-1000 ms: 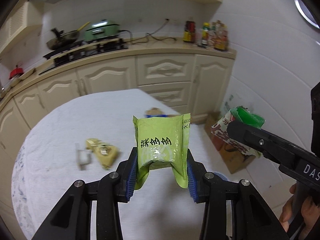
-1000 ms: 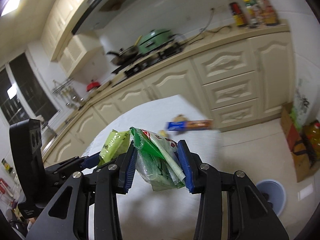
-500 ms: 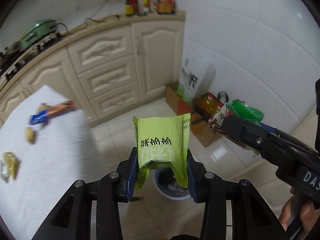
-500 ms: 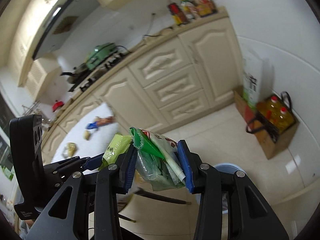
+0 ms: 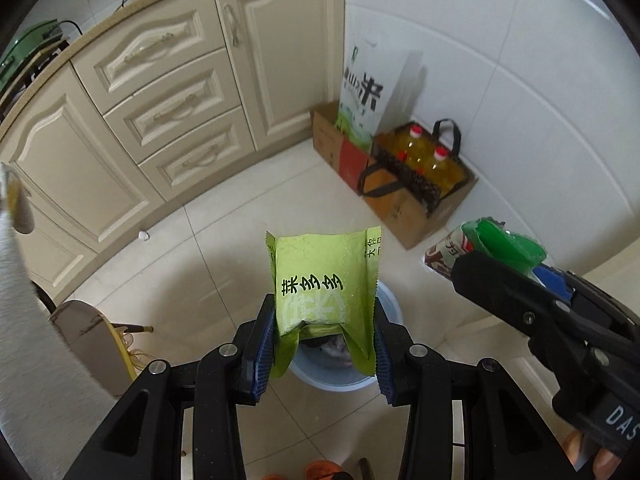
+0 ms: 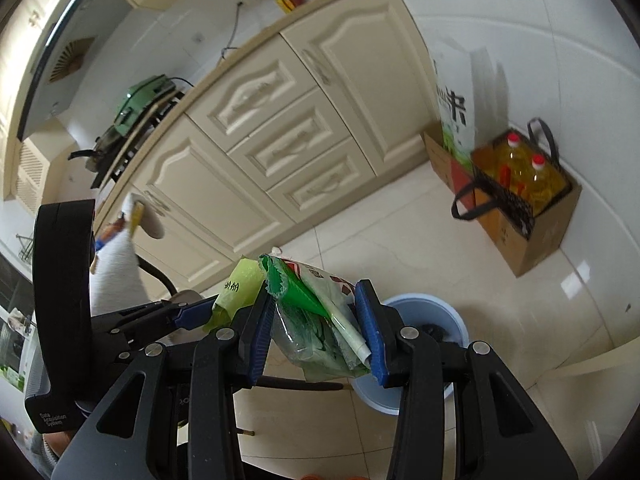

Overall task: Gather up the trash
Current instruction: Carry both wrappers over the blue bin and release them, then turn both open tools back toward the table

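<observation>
Cream cabinets run along the far side of this kitchen, above a pale tiled floor. On that floor, directly under both tools, stands one light blue bin; dark rubbish lies in its bottom, though what it is cannot be made out.

By the white wall on the right sits one open cardboard box. It holds a black-handled carrier with two yellow oil bottles, both red-capped, and behind them a tall white rice bag stands in the far end of the same box.

I count two wrappers in the air, one per tool. The left gripper has its blue pads pressed against the sides of a lime-green wrapper, which stands upright with black lettering, right above the bin's mouth. The right gripper pinches a crumpled green and clear wrapper with a red and white edge, hanging tilted just left of the bin in its own view.

At the near left, a white cloth-covered table shows its edge, with a chair seat beside it.
</observation>
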Available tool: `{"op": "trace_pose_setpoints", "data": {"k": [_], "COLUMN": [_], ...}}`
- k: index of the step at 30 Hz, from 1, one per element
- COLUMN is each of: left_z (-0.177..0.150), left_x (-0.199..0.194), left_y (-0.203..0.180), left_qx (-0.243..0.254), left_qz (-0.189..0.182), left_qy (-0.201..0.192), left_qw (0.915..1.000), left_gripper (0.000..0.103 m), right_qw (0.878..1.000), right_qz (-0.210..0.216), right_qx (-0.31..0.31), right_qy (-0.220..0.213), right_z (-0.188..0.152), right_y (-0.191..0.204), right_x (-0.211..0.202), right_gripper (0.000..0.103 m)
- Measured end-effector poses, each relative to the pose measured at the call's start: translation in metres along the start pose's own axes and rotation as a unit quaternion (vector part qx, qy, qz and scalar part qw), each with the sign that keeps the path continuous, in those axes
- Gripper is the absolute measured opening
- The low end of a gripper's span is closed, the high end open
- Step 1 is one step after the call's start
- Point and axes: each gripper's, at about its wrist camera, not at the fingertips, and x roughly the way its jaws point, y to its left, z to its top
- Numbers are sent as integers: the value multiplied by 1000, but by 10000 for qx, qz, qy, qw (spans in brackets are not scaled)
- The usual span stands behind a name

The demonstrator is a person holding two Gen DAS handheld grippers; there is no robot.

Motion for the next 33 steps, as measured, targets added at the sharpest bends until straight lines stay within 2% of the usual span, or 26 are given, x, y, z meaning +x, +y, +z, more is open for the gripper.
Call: {"op": "trace_pose_setpoints", "data": {"k": [7,11,15,33], "left_z": [14,15,13,-11], "left_x": [47,60,67,47], "left_y": [-1,-1,0,5], "left_qx": [43,52,50,27], "left_qz": [3,2,102,391], "left_qy": [197,236,230,174], "left_qw": [9998,9997,9997,9991], "left_gripper": [39,43,64,66], "right_qw": [9998,9996,9995,9993], "right_qz": [-10,-24,-29,-35], "right_qx": [151,209,251,288], "right_qy": [150,168,191,221], "right_z": [-5,-6,-7,-8], "right_y": [-16,-21,-24,-21], "right_x": [20,24,28,34], "right_gripper": [40,40,40,42]}}
